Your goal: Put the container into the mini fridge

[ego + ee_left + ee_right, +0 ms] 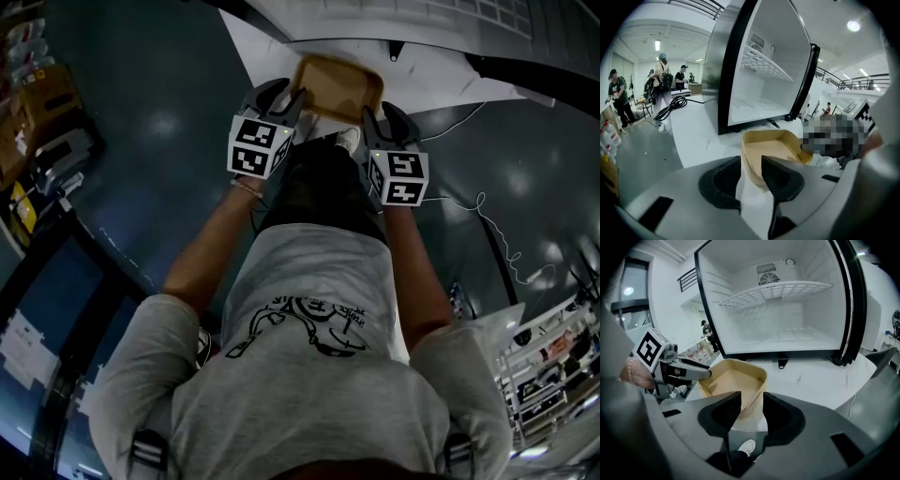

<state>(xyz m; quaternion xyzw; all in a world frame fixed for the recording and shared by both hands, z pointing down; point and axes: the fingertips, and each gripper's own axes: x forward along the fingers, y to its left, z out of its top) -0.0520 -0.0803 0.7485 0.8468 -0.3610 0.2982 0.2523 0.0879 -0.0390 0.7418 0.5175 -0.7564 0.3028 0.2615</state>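
Note:
A tan, empty container [337, 86] rests on the white platform [427, 80] in front of the open mini fridge [778, 305]. My left gripper [289, 101] is at its left end and my right gripper [377, 120] at its right end. In the left gripper view the container [773, 147] has its near wall between the jaws of the left gripper [752, 165], with a slim gap showing, so it is open. In the right gripper view the container [733, 380] has its rim between the parted jaws of the right gripper [751, 401], which is also open.
The fridge is empty, with a white wire shelf [783, 291] across its upper half and its door [853, 305] swung open to the right. A white cable [487, 225] trails over the dark floor. Several people [661, 75] stand far off, and a black cable [675, 105] lies on the platform.

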